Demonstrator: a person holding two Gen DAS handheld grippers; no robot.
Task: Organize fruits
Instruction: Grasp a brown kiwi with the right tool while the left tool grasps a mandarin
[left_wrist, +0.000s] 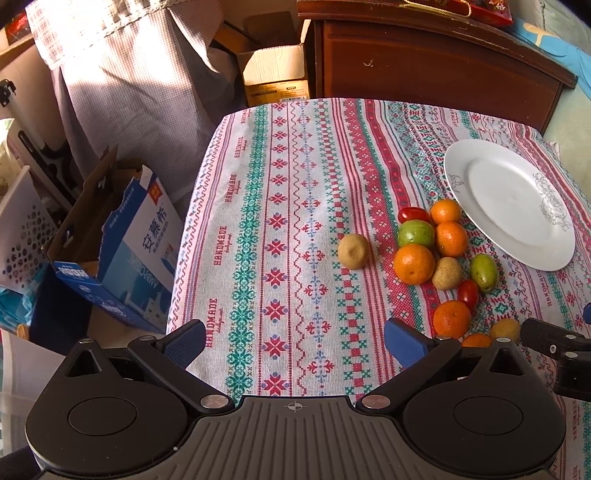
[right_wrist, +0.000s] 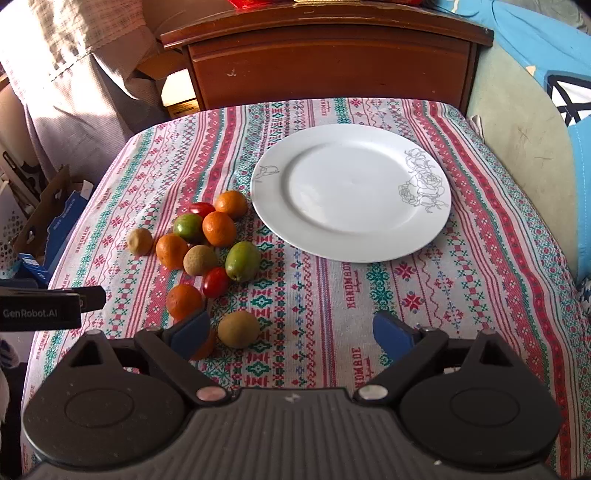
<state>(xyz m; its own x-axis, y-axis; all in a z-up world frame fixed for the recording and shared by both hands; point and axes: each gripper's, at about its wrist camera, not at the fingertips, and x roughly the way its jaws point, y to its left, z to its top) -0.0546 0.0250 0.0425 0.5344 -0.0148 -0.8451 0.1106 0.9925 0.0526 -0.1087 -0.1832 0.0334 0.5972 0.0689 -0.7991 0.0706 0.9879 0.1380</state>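
Left hand-held gripper hangs wide open, empty, left of the plate; the fruit pile sits loose just left of the plate too. Right hand-held gripper is also open, maybe touching an orange. Nudge one and they'll roll off the counter.

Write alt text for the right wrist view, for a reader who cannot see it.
An empty white round ceramic plate with a grey rose outline sits on a red-and-green patterned tablecloth, with a cluster of small orange, green, red and tan fruits on the cloth to its left. In the foreground the right gripper is open, its blue-padded fingers holding nothing.
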